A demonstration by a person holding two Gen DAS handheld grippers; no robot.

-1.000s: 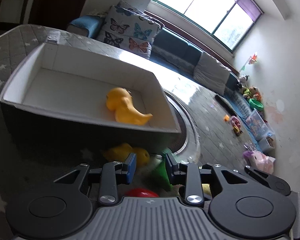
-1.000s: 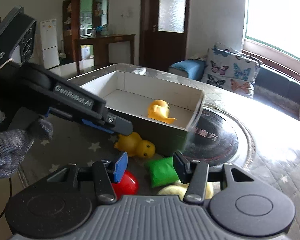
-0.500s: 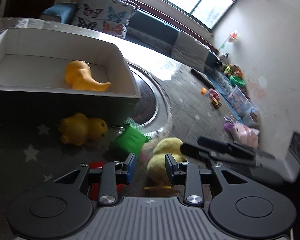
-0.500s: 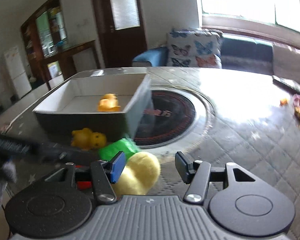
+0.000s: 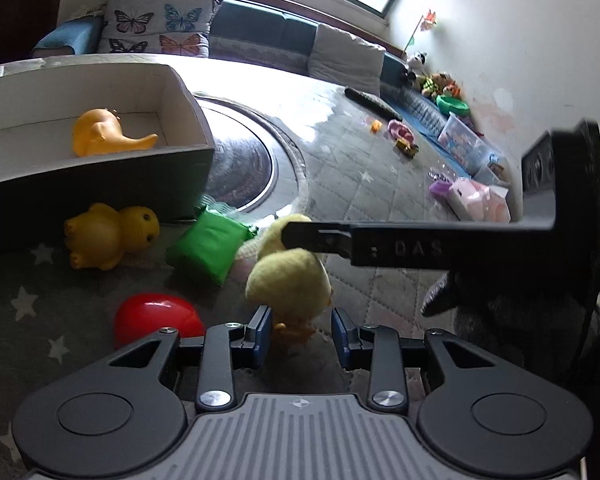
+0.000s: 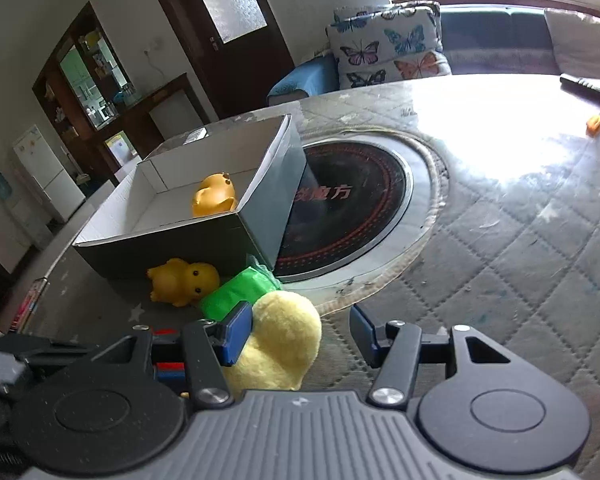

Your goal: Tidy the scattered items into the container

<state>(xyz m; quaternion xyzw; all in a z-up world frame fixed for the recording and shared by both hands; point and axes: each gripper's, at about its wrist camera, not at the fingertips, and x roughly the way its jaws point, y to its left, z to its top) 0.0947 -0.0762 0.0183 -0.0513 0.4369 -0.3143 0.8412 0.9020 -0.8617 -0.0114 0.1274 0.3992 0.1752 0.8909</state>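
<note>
A grey cardboard box (image 5: 100,168) (image 6: 204,236) holds one orange rubber toy (image 5: 104,132) (image 6: 214,200). In front of it lie a yellow rubber duck (image 5: 108,236) (image 6: 184,280), a green pouch (image 5: 208,246) (image 6: 240,292), a red ball (image 5: 156,318) and a yellow plush chick (image 5: 288,284) (image 6: 284,344). My left gripper (image 5: 302,338) is open, with the chick's lower end between its tips. My right gripper (image 6: 302,332) is open, its left finger against the chick; its finger (image 5: 320,236) lies over the chick in the left wrist view.
The items rest on a quilted star-pattern cloth over a round table with a black inset hob (image 6: 340,208). Small toys (image 5: 400,136) and a remote (image 5: 372,102) lie farther out. A sofa with butterfly cushions (image 6: 384,52) stands behind.
Both grippers have swung away from the box toward the plush chick and moved closer to it. The left gripper's jaws have opened wider. The right gripper now reaches the chick from the right.
</note>
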